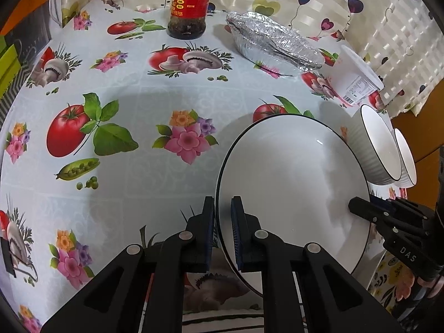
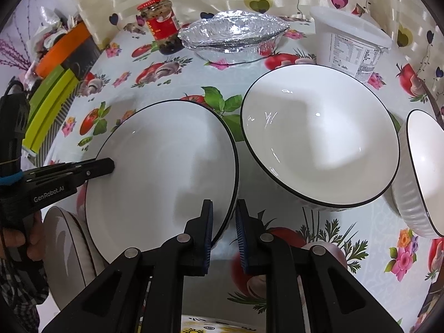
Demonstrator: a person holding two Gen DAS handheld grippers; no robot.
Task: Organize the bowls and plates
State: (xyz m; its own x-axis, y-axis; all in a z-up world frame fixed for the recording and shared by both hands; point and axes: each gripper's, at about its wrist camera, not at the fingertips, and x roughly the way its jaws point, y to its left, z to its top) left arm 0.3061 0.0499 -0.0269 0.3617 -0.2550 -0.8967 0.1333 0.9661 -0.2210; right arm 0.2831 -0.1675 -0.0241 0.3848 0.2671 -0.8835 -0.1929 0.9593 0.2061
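Note:
A white plate with a thin black rim (image 1: 291,172) (image 2: 161,172) is held between both grippers above the patterned tablecloth. My left gripper (image 1: 223,202) (image 2: 112,165) is shut on the plate's left rim. My right gripper (image 2: 224,205) (image 1: 352,205) is shut on the opposite rim. A large white ribbed bowl (image 2: 319,138) (image 1: 380,149) stands just right of the plate. A second bowl (image 2: 424,177) (image 1: 406,158) sits beyond it. Another plate (image 2: 63,247) lies lower left, partly hidden under the held one.
At the back stand a red-labelled sauce jar (image 1: 188,8) (image 2: 162,25), a foil-covered dish (image 1: 272,41) (image 2: 233,38) and a white plastic tub (image 1: 355,80) (image 2: 352,47). Green and orange boxes (image 2: 50,105) line the left edge. A curtain hangs behind the table.

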